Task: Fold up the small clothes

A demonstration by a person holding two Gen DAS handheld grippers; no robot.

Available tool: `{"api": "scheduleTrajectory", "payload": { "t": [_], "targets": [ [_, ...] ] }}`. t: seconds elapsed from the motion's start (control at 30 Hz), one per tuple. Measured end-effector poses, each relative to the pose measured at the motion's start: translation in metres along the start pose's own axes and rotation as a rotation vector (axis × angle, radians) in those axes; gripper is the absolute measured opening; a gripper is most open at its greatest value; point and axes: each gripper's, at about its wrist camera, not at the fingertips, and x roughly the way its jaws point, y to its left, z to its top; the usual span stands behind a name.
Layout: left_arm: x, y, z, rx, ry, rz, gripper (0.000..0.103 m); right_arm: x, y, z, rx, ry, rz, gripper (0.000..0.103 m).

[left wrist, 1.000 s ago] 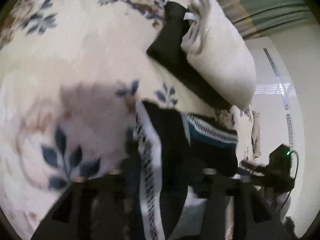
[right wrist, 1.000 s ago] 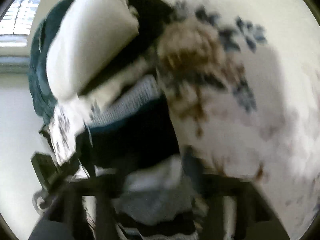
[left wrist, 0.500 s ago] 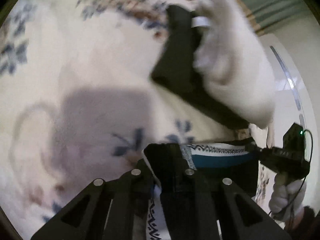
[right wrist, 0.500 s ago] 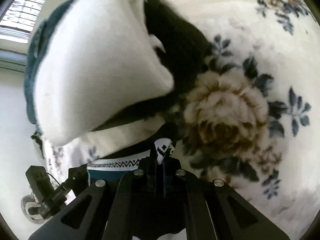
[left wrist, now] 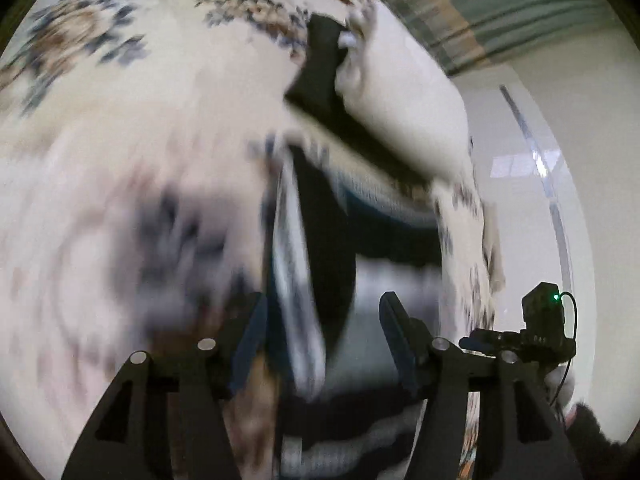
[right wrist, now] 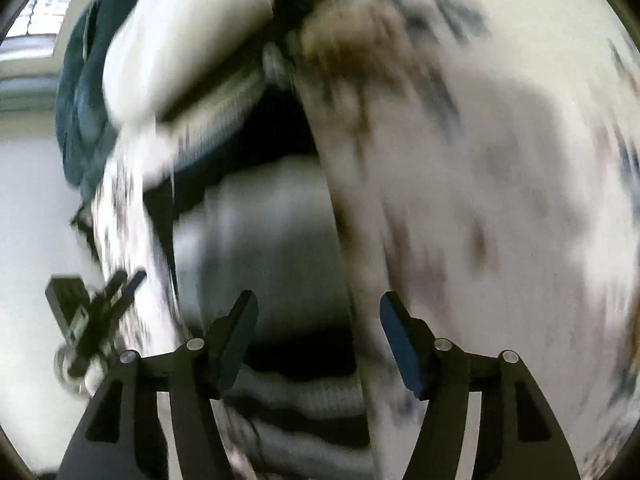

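Both views are motion-blurred. A small dark garment [left wrist: 324, 240] with white patterned bands and a teal stripe lies on the floral bedspread [left wrist: 120, 128]. My left gripper [left wrist: 322, 320] is open, its fingers apart over the garment's near end, holding nothing. In the right wrist view the same garment [right wrist: 276, 240] shows grey, white and black bands. My right gripper [right wrist: 318, 320] is open above it and holds nothing. The other gripper [right wrist: 92, 312] shows at the lower left of that view.
A white folded piece [left wrist: 404, 104] lies on a black folded piece [left wrist: 320, 76] at the far side of the bed. A dark teal cloth [right wrist: 80, 112] hangs past the bed edge. The right gripper's body [left wrist: 536, 332] is at the bed's edge.
Half a second ago both grippers were shut on the garment's edge. Now both are open and the garment lies loose below them. Both views have swung.
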Motion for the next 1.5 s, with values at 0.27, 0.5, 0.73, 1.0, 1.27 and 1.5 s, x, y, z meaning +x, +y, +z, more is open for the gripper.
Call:
{"api": "scheduleTrajectory", "payload": {
  "t": [0.27,0.5,0.73,1.0,1.27,1.5],
  "targets": [
    [-0.023,0.012,-0.187,-0.119,0.216,0.098,0.058,0.063,-0.047,-0.197,0.054,0.21,-0.081,0.066],
    [-0.003,0.022,-0.277,-0.15,0.302,0.141,0.06,0.126,-0.077,-0.289,0.191,0.265,0.154,0.066],
    [-0.012,0.01,-0.297,-0.067,0.241,0.14,0.009,0.149,-0.073,-0.321,0.147,0.233,0.237,0.019],
    [-0.022,0.008,-0.318,-0.091,0.22,0.096,0.009,0.147,-0.067,-0.353,0.136,0.195,0.179,0.008],
    [-0.007,0.041,-0.322,-0.219,0.261,-0.093,0.048,0.146,-0.07,-0.348,0.127,0.236,0.22,0.039],
    [-0.005,0.022,-0.33,-0.161,0.294,-0.041,0.008,0.128,-0.096,-0.352,0.161,0.267,0.26,0.033]
  ]
}}
